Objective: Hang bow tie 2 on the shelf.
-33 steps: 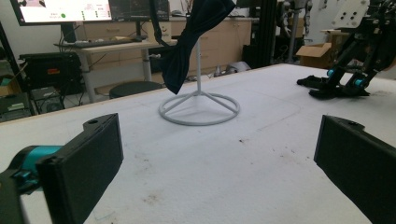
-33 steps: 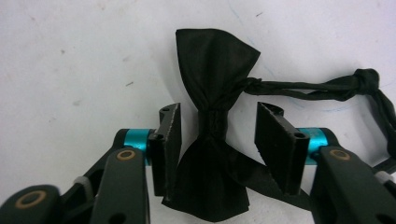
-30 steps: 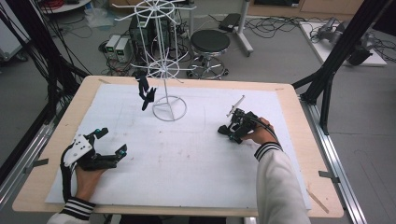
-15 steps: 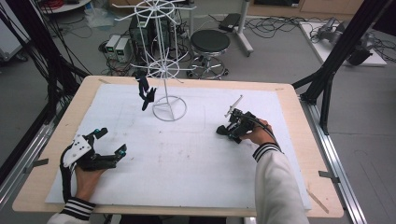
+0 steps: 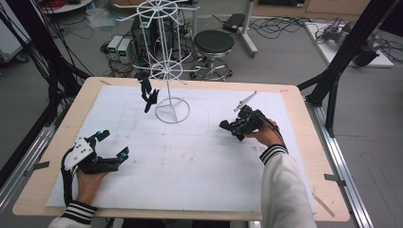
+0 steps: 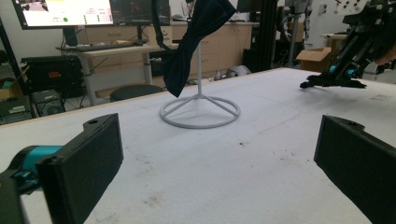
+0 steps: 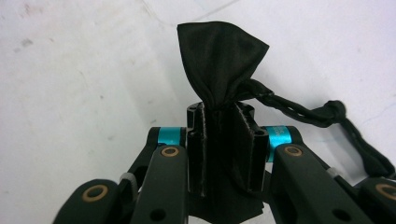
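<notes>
The left gripper rests low on the bench at its near left corner, the hand beneath it, and its fingers stand spread wide with nothing between them, aimed level across the white sheet towards the wire stand. On that white wire stand, just left of its pole, a dark bow tie hangs from the lower ring of arms, drooping well clear of the round foot. Further right, the right gripper is tipped down onto the sheet, the forearm coming in from the near edge with the wrist bent inward, and its fingers are pressed together, pinching a second black bow tie across its gathered middle. One fabric wing fans out above the fingertips, and the thin neck strap trails off to the side along the bench. This tie looks light and entirely limp, slightly glossy cloth that will fold and sag wherever it is unsupported, so it is neither fragile nor likely to slip. The bunched centre knot seems the soundest place to hold, as the thickest part. The loose strap will probably swing and could snag on the stand's arms when lifted
</notes>
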Demonstrator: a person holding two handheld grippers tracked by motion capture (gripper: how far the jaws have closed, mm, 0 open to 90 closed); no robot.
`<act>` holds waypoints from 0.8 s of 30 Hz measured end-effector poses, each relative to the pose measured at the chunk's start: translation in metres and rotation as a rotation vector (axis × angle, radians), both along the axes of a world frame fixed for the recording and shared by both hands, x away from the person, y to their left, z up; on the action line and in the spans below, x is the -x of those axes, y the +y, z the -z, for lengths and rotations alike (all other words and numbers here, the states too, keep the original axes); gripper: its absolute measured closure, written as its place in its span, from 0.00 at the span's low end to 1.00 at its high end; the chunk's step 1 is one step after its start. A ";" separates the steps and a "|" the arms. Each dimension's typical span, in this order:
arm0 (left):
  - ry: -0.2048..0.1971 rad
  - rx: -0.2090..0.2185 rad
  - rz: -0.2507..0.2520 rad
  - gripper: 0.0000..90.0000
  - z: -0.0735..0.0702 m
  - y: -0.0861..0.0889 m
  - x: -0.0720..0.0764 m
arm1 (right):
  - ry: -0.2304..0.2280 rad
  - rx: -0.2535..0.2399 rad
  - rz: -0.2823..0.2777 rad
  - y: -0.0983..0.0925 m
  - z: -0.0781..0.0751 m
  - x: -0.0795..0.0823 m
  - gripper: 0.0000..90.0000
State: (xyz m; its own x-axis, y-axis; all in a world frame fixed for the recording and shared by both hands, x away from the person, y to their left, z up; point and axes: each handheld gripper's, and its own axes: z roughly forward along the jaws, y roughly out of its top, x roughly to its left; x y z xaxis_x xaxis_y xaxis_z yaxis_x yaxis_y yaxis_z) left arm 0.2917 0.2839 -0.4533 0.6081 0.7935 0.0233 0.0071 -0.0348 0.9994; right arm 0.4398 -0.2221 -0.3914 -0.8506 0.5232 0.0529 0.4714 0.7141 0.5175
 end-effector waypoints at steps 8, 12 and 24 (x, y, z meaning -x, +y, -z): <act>0.000 0.001 0.001 0.02 0.000 0.000 0.000 | -0.027 -0.107 0.020 -0.002 -0.008 0.000 0.85; 0.000 0.001 0.001 0.02 0.000 0.000 0.000 | -0.045 -0.160 0.027 -0.004 -0.012 0.000 0.85; 0.000 0.001 0.000 0.02 0.000 0.000 0.000 | -0.082 -0.326 0.065 -0.013 -0.026 0.003 0.85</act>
State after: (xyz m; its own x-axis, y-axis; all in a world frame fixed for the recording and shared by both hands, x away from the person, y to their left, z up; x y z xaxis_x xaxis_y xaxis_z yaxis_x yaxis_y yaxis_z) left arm 0.2917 0.2838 -0.4534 0.6084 0.7933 0.0225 0.0069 -0.0337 0.9994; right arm 0.4370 -0.2354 -0.3652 -0.8242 0.5436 0.1589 0.4578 0.4744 0.7519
